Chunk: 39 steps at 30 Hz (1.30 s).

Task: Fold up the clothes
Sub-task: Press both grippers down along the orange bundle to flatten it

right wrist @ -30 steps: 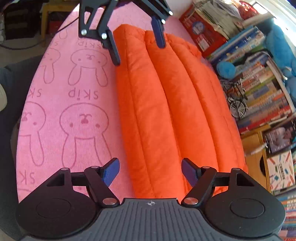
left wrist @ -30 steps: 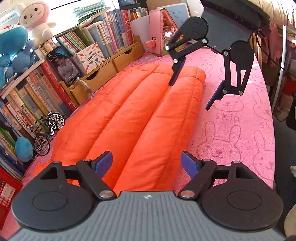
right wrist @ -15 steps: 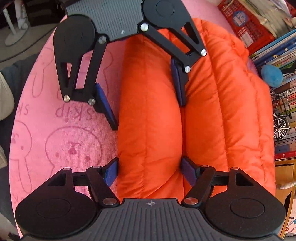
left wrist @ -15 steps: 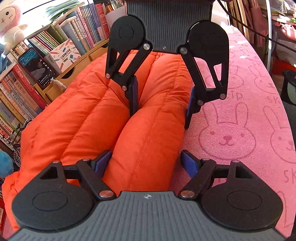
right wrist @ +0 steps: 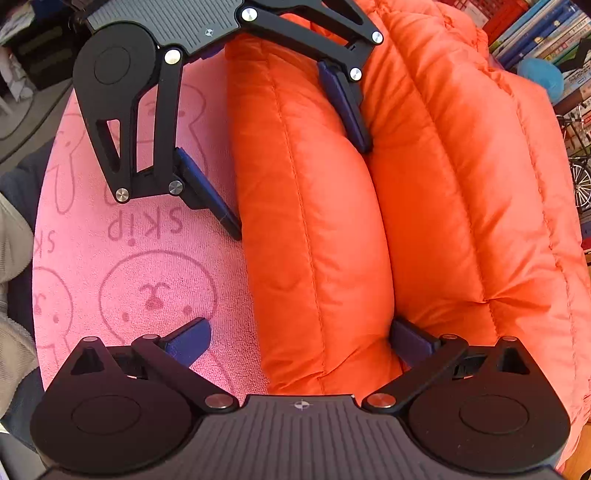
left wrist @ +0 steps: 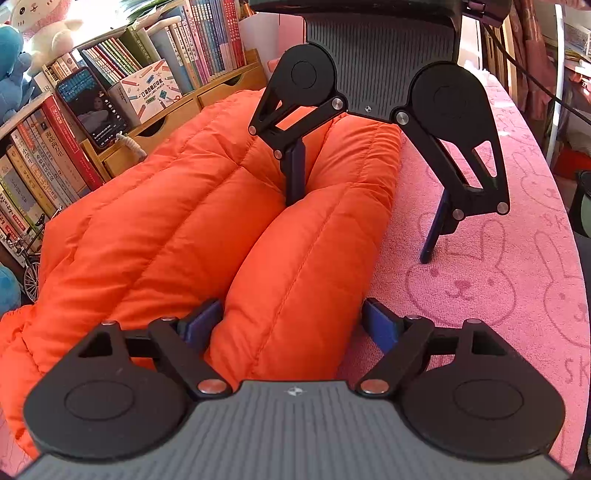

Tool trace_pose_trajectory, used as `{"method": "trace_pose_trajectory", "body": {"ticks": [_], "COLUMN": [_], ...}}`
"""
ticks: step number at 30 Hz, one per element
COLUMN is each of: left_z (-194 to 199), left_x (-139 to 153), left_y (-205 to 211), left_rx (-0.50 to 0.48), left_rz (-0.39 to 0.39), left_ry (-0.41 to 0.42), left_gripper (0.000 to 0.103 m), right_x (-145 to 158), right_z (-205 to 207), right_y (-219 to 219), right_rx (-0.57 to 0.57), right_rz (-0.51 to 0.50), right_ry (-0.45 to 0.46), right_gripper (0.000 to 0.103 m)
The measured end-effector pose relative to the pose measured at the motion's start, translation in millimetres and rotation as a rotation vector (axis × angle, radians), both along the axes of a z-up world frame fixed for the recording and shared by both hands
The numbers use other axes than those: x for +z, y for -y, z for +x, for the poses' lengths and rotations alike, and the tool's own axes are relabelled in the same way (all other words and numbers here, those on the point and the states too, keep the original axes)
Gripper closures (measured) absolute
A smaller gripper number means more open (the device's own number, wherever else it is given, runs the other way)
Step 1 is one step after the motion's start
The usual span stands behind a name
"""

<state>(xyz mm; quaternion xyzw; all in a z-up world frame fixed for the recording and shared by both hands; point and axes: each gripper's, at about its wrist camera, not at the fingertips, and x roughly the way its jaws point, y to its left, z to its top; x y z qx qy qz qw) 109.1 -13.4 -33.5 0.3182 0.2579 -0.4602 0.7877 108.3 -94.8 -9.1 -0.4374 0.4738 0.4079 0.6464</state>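
An orange puffer garment (left wrist: pixel 177 236) lies lengthwise on a pink rabbit-print cloth (left wrist: pixel 480 280). My left gripper (left wrist: pixel 291 325) is open, straddling the near end of the garment's edge roll, one finger pressed into a seam. My right gripper (left wrist: pixel 360 221) faces it from the far end, also open across the same roll. In the right wrist view the garment (right wrist: pixel 443 206) fills the right side; my right gripper (right wrist: pixel 299 339) straddles the edge roll and my left gripper (right wrist: pixel 295 184) shows opposite.
Bookshelves (left wrist: pixel 48 147) with wooden drawers (left wrist: pixel 173 118), a phone (left wrist: pixel 92 107) and plush toys (left wrist: pixel 40 26) line the far side of the garment. A toy bicycle (right wrist: pixel 580 177) stands by the books. The cloth's outer edge (right wrist: pixel 40 258) drops off toward the floor.
Both grippers came toward each other along the edge roll, then eased slightly apart. Their fingers now sit lower, pressed around the roll at each end.
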Motion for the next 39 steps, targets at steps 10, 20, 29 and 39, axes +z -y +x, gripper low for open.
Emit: {"method": "trace_pose_trajectory", "body": {"ticks": [10, 20, 29, 39], "left_z": [0, -6, -13, -44], "left_x": [2, 2, 0, 3], "left_y": [17, 24, 29, 32], "left_rx": [0.07, 0.093, 0.103, -0.06], "left_rz": [0.079, 0.113, 0.111, 0.153], "left_ry": [0.017, 0.051, 0.107, 0.256], "left_gripper": [0.0, 0.0, 0.0, 0.005], "right_x": [15, 27, 35, 66], "right_z": [-17, -32, -49, -47], "right_y": [18, 47, 71, 43], "right_rx": [-0.029, -0.124, -0.189, -0.077], "right_rz": [0.111, 0.234, 0.325, 0.217], "right_ry": [0.13, 0.234, 0.341, 0.246], "right_gripper": [0.0, 0.0, 0.001, 0.048]}}
